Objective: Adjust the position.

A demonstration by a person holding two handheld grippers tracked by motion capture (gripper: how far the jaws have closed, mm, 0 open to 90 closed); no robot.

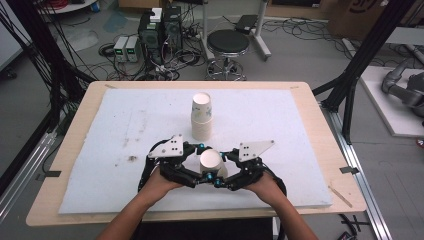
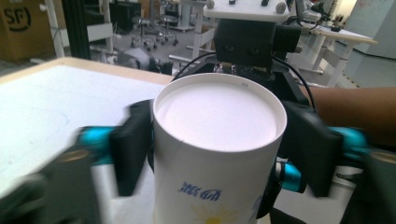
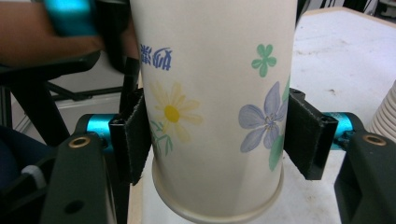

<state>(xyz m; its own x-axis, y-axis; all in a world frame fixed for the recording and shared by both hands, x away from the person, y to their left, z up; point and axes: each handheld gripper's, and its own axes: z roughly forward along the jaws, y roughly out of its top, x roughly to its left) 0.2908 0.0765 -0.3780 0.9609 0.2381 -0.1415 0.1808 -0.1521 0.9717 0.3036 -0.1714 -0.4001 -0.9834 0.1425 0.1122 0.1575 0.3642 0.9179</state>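
Cup, paper, upside down with its closed base on top, is positioned near the front edge of the white pad that covers the counter, between the two grippers. Printed flowers and blue lettering appear inverted on its wall in the right gripper view.

Right gripper: approaches the cup from the person's right. Its fingers are clenched on the cup wall, one pad on each side, just above the rolled rim. The pads press against the printed paper with no visible gap.

Left gripper: approaches from the person's left, facing the right gripper across the cup. Its fingers are released; in the left gripper view they stand at either side of the cup's upper part, blurred, and whether a pad touches the wall cannot be told.

Stack of paper cups: also inverted, stands farther back on the pad, near the pad's centre and apart from the held cup. Its edge shows at the right border of the right gripper view.

Each gripper carries a grey three-cornered plate on top.
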